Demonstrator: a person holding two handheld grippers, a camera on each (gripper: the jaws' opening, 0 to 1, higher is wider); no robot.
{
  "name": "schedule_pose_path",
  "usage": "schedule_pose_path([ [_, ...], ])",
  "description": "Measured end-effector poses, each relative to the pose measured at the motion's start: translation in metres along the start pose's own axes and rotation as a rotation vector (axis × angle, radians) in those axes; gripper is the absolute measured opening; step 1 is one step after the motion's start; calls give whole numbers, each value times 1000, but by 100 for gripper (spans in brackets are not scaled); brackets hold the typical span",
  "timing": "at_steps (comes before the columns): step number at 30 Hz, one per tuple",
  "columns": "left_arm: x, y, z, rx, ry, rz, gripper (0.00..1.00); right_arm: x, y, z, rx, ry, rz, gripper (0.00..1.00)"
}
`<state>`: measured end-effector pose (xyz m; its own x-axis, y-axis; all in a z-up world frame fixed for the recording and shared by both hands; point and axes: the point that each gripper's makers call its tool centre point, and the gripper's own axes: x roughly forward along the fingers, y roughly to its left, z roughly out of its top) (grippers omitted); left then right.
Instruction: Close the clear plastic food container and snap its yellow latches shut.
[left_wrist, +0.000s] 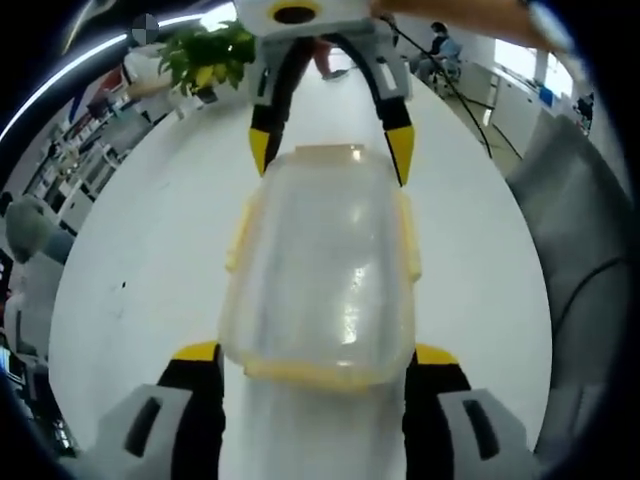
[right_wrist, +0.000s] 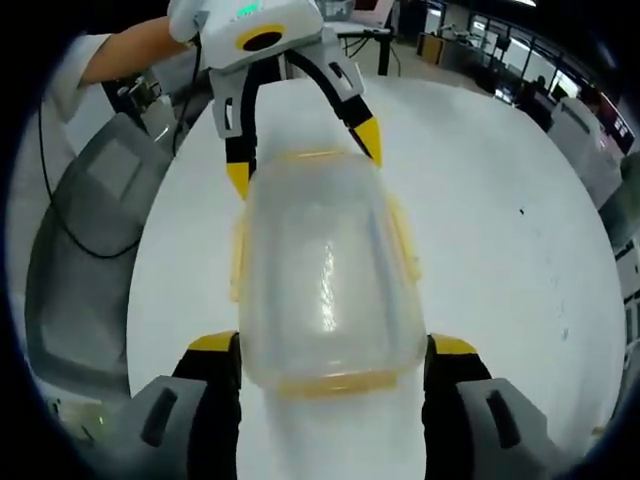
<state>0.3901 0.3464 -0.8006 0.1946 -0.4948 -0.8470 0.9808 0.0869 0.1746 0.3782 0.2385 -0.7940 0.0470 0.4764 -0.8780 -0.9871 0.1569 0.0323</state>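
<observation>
The clear plastic food container (left_wrist: 320, 260) lies on the white table (left_wrist: 150, 270) with its lid on. Yellow latches (left_wrist: 238, 235) run along its sides and ends; whether they are snapped down I cannot tell. My left gripper (left_wrist: 315, 352) is open, its yellow-tipped jaws straddling the container's near end. At the far end my right gripper (left_wrist: 329, 150) straddles the container the same way. In the right gripper view the container (right_wrist: 325, 270) lies between my open right gripper (right_wrist: 333, 345) and the left gripper (right_wrist: 305, 160) opposite.
A potted green plant (left_wrist: 205, 55) stands at the table's far edge. A grey chair (left_wrist: 570, 260) sits beside the table, seen also as the grey chair (right_wrist: 80, 250). A person's sleeve and arm (right_wrist: 120, 50) hold the left gripper. People sit far behind (left_wrist: 440, 45).
</observation>
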Motion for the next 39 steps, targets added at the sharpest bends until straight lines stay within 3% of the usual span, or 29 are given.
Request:
schedule_pose_path([
  [22, 9, 51, -5, -4, 4, 4, 70, 5, -50, 12, -7, -23, 4, 72],
  [39, 16, 76, -3, 12, 8, 4, 70, 5, -73, 16, 2, -43, -4, 72],
])
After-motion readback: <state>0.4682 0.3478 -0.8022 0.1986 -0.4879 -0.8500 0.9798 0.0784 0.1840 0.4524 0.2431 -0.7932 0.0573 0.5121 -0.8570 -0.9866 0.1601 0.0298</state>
